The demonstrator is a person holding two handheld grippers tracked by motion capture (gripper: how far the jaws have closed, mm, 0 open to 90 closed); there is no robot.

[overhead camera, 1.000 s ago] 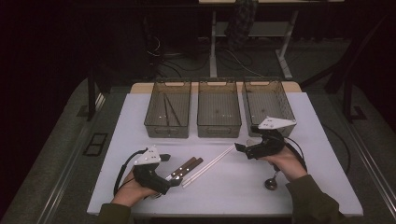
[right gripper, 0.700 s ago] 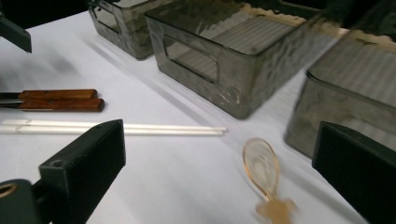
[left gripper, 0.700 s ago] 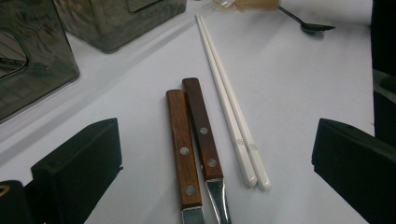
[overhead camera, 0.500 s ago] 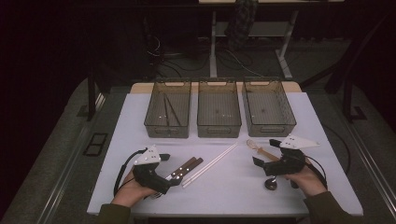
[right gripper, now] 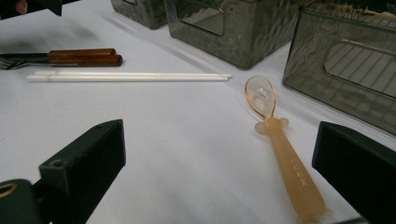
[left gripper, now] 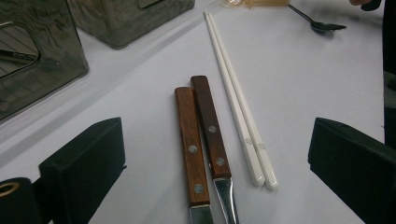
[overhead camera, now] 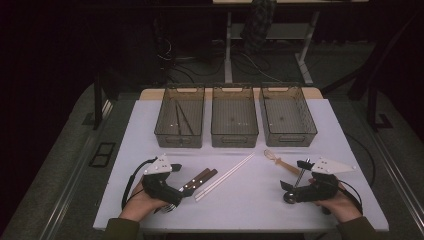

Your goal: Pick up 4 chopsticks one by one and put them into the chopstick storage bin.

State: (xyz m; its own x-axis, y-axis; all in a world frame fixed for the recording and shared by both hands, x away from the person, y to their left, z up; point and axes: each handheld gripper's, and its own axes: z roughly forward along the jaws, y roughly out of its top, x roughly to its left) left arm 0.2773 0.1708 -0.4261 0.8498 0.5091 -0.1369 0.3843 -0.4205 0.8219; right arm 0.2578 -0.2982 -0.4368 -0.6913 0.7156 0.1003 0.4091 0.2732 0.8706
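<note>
The light, stiff plastic spoon (right gripper: 280,154) lies on the white table (overhead camera: 250,200) near the right bin (overhead camera: 287,117), between the right gripper's (overhead camera: 295,191) wide-open, empty jaws, so grab its thick handle; the left gripper (overhead camera: 175,192) gapes empty too.

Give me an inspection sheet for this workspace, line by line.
Surface: white table, no spills seen.
Job's things: white chopsticks, two wooden-handled utensils, translucent orange spoon and small metal spoon lie loose; three smoked plastic bins in a row at the back, the left bin holding thin dark sticks.
Clutter: nothing seen.
Grippers: left gripper open by the wooden handles; right gripper open by the spoons; both hold nothing.
Cables: one trails from each gripper; more on the floor behind.
Surroundings: dark room, desk legs beyond.
</note>
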